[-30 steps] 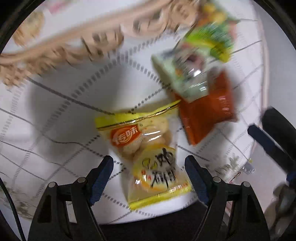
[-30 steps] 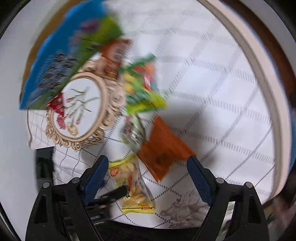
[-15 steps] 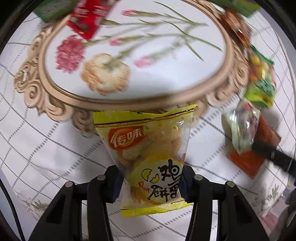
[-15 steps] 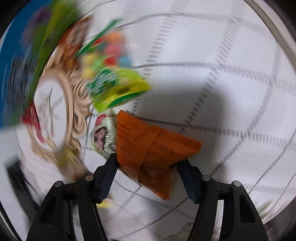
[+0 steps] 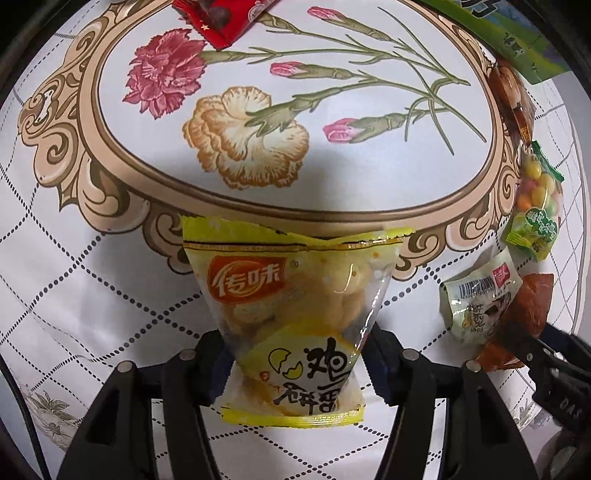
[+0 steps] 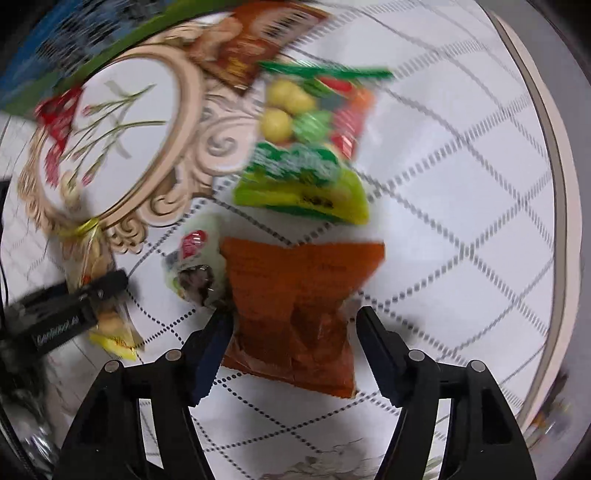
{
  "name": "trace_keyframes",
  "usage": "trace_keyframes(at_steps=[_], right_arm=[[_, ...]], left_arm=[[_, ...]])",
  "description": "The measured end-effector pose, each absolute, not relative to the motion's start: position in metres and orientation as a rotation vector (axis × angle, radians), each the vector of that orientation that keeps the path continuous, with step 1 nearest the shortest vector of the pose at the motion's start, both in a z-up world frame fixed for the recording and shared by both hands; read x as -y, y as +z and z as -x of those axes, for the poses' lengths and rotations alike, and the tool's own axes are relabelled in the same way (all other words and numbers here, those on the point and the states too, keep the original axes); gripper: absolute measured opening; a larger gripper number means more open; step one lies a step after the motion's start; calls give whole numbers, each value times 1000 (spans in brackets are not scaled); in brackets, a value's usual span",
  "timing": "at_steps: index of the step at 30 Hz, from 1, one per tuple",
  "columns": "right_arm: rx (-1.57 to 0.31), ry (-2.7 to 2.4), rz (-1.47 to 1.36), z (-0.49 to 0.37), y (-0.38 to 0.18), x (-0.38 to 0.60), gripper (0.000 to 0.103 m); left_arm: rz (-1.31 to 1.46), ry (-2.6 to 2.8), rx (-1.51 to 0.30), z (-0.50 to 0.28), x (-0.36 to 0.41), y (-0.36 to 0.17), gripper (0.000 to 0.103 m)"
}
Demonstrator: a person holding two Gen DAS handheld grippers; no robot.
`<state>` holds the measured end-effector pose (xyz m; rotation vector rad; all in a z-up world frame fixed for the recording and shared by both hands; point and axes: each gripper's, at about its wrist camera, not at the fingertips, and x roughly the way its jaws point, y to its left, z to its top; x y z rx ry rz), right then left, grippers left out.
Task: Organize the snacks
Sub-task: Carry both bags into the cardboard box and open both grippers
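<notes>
My left gripper (image 5: pixel 295 365) is shut on a yellow biscuit packet (image 5: pixel 291 299) and holds it over the near rim of the floral oval tray (image 5: pixel 476 147). My right gripper (image 6: pixel 291 343) has its jaws around an orange snack packet (image 6: pixel 295 306); the packet looks pinched between them, with a small gap at the right finger. A pale green packet (image 6: pixel 199 266) lies against its left side, and a green candy bag (image 6: pixel 306 155) lies just beyond. The orange packet (image 5: pixel 532 306) also shows at the right of the left wrist view.
A red packet (image 5: pixel 225 18) lies on the tray's far part. A brown packet (image 6: pixel 258 40) and a large green-blue bag (image 6: pixel 74 48) lie past the tray. The white quilted cloth (image 6: pixel 461 184) covers a round table whose edge (image 6: pixel 554 184) runs at right.
My left gripper closed on the yellow packet and carried it toward the tray. My right gripper moved down to the orange packet and closed around it.
</notes>
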<state>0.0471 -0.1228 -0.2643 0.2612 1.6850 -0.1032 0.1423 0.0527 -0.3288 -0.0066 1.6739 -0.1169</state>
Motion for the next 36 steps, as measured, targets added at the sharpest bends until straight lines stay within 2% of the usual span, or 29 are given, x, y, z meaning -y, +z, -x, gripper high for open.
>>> trace_keyframes(at_steps=[1,2,3,4,8,14,23,32,36], right_arm=[[-1680,-111,-288,-44,-266,126,72],[-1672,-123,-299,-41,-268,129,71],[-1664,-131,-296,-40,-269,130,68],[-1645,-137,-290,-37,-268,132,57],[-1595,-156,-305,-30,-259,148,53],[-1514,-129,-362,-39,-217,169,52],[-1343,29,-413,-75,-125,142,52],[-1192,189,-390,-178,-54,79,52],[-1156,202,-360,-227,-41,65,52]], left_arm=[[8,-117,-1674,-140,-53,-328,58],[5,-112,-1671,-139,-51,-329,49],[-2,-110,-1660,-137,-53,-327,47],[-10,-116,-1654,-136,-57,-327,45],[-28,-123,-1626,-116,-61,-315,42],[-19,-167,-1554,-114,-58,-274,41],[75,-273,-1397,-139,-54,-171,41],[115,-264,-1247,-245,-68,-76,41],[93,-211,-1253,-302,-73,-70,41]])
